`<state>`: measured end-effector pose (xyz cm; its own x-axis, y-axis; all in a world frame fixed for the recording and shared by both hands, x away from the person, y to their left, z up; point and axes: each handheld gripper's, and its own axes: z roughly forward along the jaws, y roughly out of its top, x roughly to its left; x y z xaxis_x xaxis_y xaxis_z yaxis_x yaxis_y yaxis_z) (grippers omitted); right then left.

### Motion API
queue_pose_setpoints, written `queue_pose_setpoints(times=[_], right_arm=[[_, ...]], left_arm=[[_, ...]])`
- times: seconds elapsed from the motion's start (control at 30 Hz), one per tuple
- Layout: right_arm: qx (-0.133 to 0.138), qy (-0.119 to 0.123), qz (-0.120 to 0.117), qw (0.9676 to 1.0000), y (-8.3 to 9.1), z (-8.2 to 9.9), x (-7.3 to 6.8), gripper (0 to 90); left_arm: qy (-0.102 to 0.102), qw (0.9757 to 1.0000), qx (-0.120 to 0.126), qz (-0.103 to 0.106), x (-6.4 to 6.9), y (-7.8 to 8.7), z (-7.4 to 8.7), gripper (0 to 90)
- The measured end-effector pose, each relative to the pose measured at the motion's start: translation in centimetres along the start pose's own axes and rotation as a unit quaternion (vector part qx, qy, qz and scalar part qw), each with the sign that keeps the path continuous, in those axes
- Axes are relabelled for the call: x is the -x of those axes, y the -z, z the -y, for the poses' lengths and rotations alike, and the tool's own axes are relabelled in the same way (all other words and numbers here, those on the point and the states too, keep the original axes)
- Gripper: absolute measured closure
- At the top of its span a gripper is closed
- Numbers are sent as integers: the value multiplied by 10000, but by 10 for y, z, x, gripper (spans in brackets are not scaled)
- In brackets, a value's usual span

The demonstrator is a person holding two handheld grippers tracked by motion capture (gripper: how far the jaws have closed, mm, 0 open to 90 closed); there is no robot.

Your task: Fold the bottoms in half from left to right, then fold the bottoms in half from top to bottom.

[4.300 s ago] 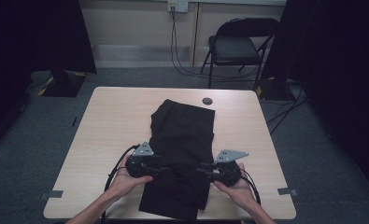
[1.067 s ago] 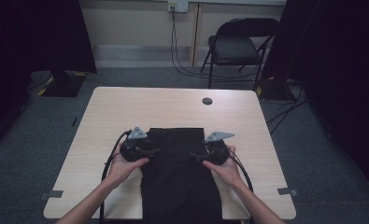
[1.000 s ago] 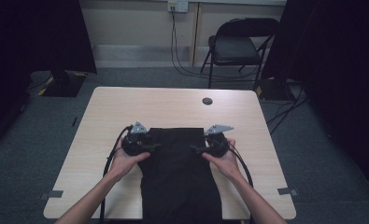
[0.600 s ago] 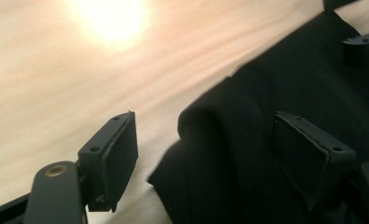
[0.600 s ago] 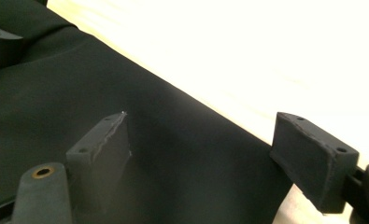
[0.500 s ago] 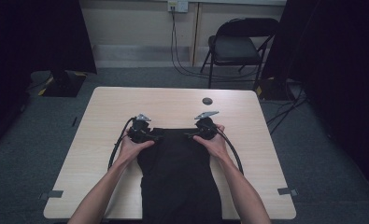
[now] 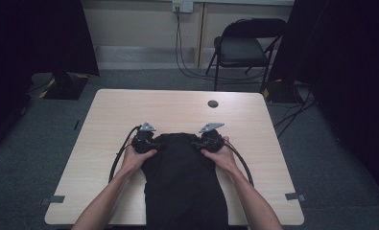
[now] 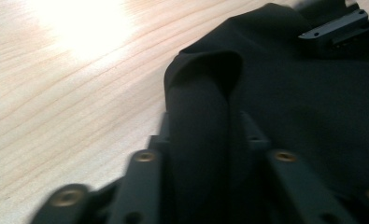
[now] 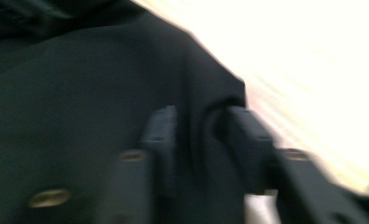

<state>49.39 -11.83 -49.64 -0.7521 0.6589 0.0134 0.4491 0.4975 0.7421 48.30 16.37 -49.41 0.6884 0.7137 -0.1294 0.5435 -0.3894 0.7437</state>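
Left gripper, at nine o'clock of the black garment: jaws have just been closing and now pinch a raised ridge of cloth at the garment's far left corner, as the left gripper view shows. The garment lies flat on the table, at the six o'clock side of the tabletop, its near end running off the near edge.

Handling, as judged: the cloth is soft, limp and light; it puckers where pinched and will drape and drag rather than keep shape. It is not fragile. The far corners are the sound holds, one on each side, so the fold travels evenly.

Right gripper, at three o'clock of the left one: jaws have likewise just been closing, and the blurred right gripper view shows a fold of cloth nipped between them at the far right corner.

Surroundings: a small dark round object lies at twelve o'clock, well apart from the garment. A folding chair stands beyond the table. Trailing cables loop beside each hand; they could snag the cloth.
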Motion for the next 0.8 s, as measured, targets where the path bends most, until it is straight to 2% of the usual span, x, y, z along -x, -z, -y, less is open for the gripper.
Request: queue_pose_setpoints(times=[0.03, 0.17, 0.2, 0.23, 0.27, 0.3, 0.33, 0.4, 0.5, 0.57, 0.63, 0.7, 0.8], right_arm=[[27, -159, -261, 9995, 2, 1, -1, 833], [124, -307, -315, 9990, 5, -3, 2, 859], [309, -413, -254, 9983, 12, -11, 6, 862], [309, -413, -254, 9983, 12, -11, 6, 862], [435, -483, -224, 9976, 16, -16, 9, 863], [655, -605, -151, 9959, 27, -29, 16, 865], [655, -605, -151, 9959, 27, -29, 16, 865], [815, -618, -65, 9947, 37, -45, 22, 867], [986, -569, 85, 9935, 48, -66, 26, 868], [1186, -605, 160, 9910, 58, -80, 29, 868], [1277, -589, 244, 9898, 65, -93, 33, 869], [1281, -580, 315, 9896, 68, -100, 34, 870], [1332, -585, 420, 9885, 73, -108, 38, 870]], left_arm=[[8, 10000, 7, 7, 0, 1, -2, 766], [39, 9999, 107, -17, -2, 5, -10, 788], [48, 9998, 172, -57, -3, 7, -14, 791], [60, 9996, 239, -99, -5, 10, -18, 791], [70, 9992, 349, -163, -7, 14, -24, 791], [81, 9985, 488, -246, -10, 20, -34, 793], [81, 9985, 488, -246, -10, 20, -34, 794], [133, 9968, 717, -315, -14, 28, -49, 794], [23, 9955, 881, -351, -15, 41, -74, 795], [-27, 9944, 978, -405, -15, 47, -84, 795], [-106, 9934, 1034, -488, -15, 51, -96, 795], [-93, 9928, 1070, -524, -16, 52, -101, 795], [-49, 9906, 1233, -595, -17, 56, -115, 795]])
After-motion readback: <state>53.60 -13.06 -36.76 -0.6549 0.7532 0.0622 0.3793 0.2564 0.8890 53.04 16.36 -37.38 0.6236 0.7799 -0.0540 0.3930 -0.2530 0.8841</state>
